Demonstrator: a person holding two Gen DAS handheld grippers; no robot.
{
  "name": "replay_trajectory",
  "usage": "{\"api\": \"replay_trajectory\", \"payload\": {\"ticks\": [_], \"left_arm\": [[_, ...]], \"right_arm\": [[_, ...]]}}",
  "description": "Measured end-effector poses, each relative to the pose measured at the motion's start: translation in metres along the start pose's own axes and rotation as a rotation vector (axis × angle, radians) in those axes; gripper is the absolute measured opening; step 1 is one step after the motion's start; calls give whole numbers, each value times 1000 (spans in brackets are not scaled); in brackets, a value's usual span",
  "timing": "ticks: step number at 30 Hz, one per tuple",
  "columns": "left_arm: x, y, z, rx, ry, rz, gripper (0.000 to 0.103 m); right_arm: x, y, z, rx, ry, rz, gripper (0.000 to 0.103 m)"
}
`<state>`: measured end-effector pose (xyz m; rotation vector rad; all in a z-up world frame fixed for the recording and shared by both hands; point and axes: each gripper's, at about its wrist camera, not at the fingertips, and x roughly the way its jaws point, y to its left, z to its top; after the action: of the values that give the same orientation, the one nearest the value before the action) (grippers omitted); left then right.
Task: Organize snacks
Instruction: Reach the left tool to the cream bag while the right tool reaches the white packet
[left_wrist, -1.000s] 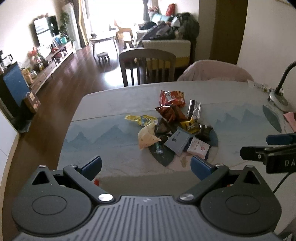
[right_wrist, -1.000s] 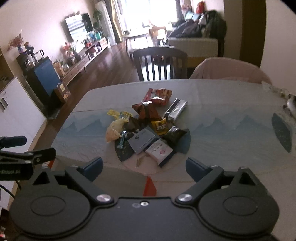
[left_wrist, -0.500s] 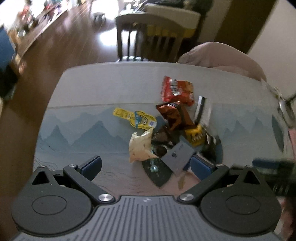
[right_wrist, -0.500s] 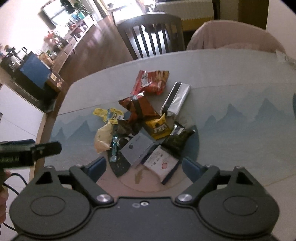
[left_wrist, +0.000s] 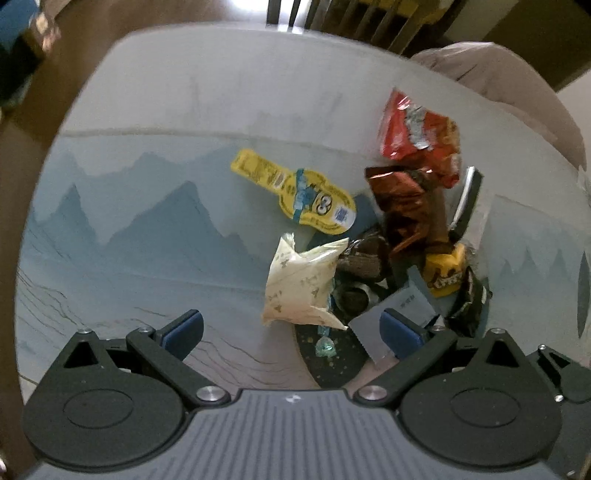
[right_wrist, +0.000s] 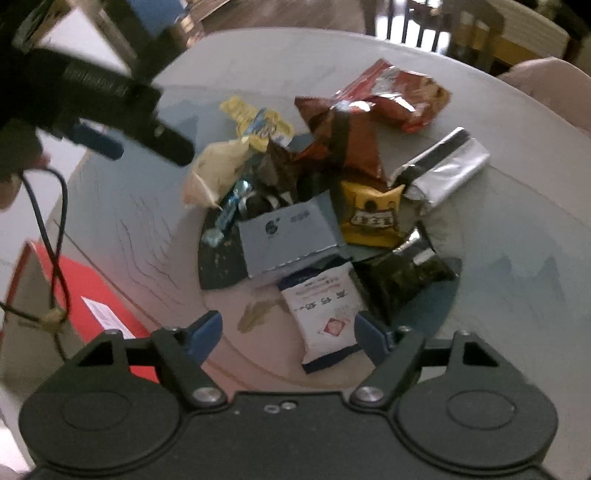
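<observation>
Pale grey table (left_wrist: 155, 110) with a blue mountain print and a dark round patch at its middle; wooden floor and a slatted chair (left_wrist: 332, 22) beyond the far edge. A red box (right_wrist: 92, 295) shows below the near-left table edge in the right wrist view.

Snacks, all in one loose heap on and around the dark patch, none sorted, largest first:
- Red crinkled chip bag (right_wrist: 391, 96), far side of the heap.
- Brown-red foil bag (right_wrist: 343, 144), overlapping the red one's near edge.
- Silver and black foil pack (right_wrist: 443, 170), off to the right, slightly apart.
- Grey flat pouch (right_wrist: 288, 240), centre, lying over other packets.
- Cream pillow bag (left_wrist: 299, 284), left side of the heap.
- Yellow character-shaped pack (left_wrist: 299, 192), left and far, just beside the cream bag.
- White packet with red mark (right_wrist: 325, 314), nearest edge.
- Dark green-black packet (right_wrist: 402, 277), right of the white one.
- Small yellow packet (right_wrist: 373, 214), between the grey pouch and the silver pack.
- Blue-wrapped sweet (right_wrist: 229, 210), beside the cream bag.

Left claw (left_wrist: 291, 330): jaws wide apart, nothing held, above the cream bag's near corner.
Right claw (right_wrist: 290, 332): jaws closing, not yet pressing; the white packet lies between them.

Progress, as judged: nothing appears put away yet; the whole heap is left. The first pick seems about to begin.
</observation>
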<state>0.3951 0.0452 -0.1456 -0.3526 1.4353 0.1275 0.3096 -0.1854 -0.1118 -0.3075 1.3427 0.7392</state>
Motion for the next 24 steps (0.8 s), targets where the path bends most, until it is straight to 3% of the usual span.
{"api": "replay_trajectory", "payload": {"ticks": [3, 10, 16, 19, 21, 24], "left_arm": [[13, 3, 11, -44, 47, 6, 102], [36, 6, 37, -40, 175, 8, 102], [7, 7, 59, 32, 53, -1, 102], [21, 10, 55, 49, 106, -29, 102], [37, 14, 49, 45, 146, -9, 101], [57, 23, 43, -2, 187, -15, 94]], "right_arm": [[17, -7, 7, -35, 44, -28, 76], [40, -16, 12, -112, 106, -65, 73], [50, -11, 15, -189, 115, -91, 72], [53, -8, 15, -206, 111, -106, 68], [54, -5, 15, -226, 113, -114, 68], [55, -4, 15, -242, 110, -119, 67]]}}
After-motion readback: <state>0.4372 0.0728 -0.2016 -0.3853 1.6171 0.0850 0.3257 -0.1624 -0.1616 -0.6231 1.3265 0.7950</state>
